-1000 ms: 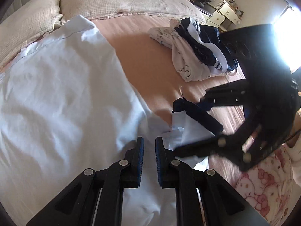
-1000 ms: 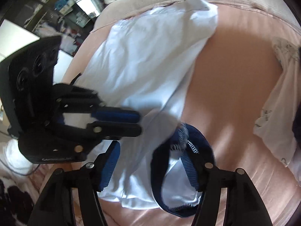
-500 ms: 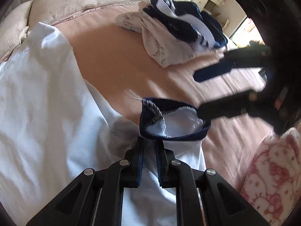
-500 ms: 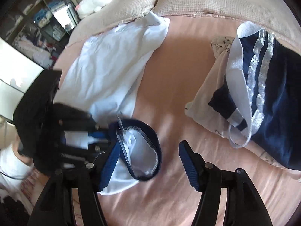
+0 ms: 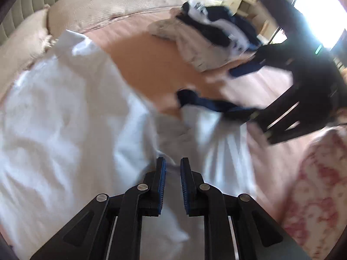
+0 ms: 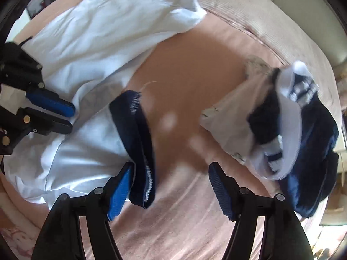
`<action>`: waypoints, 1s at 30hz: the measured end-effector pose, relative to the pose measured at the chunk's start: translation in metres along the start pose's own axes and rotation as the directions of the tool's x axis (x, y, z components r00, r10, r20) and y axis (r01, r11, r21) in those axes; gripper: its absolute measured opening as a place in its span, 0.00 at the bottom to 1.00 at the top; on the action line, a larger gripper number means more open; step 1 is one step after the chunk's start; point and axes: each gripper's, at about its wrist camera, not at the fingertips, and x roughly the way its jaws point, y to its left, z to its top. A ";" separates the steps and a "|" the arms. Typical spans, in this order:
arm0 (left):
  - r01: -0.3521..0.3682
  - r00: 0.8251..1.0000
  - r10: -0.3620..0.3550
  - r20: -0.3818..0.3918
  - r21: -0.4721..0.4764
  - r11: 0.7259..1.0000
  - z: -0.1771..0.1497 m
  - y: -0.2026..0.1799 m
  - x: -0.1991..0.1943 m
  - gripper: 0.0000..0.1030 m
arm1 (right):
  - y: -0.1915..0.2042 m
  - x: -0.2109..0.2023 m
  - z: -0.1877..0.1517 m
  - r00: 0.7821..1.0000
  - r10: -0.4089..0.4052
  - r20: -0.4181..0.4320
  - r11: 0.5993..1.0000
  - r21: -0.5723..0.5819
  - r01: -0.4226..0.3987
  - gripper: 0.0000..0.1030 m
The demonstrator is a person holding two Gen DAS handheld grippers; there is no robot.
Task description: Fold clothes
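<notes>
Over pink bedsheet (image 6: 184, 205), right claw (image 6: 171, 186) gapes beside navy cuff (image 6: 138, 143).

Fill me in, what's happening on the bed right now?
A person with a claw in each hand is folding a white shirt with a navy cuff on the pink bedsheet. The right claw is wide open, its left finger beside the cuff, gripping nothing. The left claw hangs over the shirt's white fabric, its fingers close together with a narrow gap; whether it pinches cloth is unclear. A pile of navy and white clothes waits to the right.
</notes>
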 end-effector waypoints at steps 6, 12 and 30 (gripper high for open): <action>0.197 0.979 -0.191 0.070 -0.094 0.976 -0.010 -0.001 -0.024 0.13 | 0.012 -0.019 -0.002 0.994 0.091 0.067 0.994 -0.066 -0.087 0.69; 0.065 0.998 -0.064 0.007 -0.095 0.993 -0.017 -0.001 -0.014 0.13 | 0.021 -0.009 0.012 0.997 -0.023 0.069 0.999 -0.041 0.026 0.69; 0.315 0.948 -0.317 -0.006 -0.091 0.945 -0.062 -0.040 -0.015 0.13 | 0.033 0.001 0.022 0.995 0.069 0.072 0.998 0.006 -0.069 0.88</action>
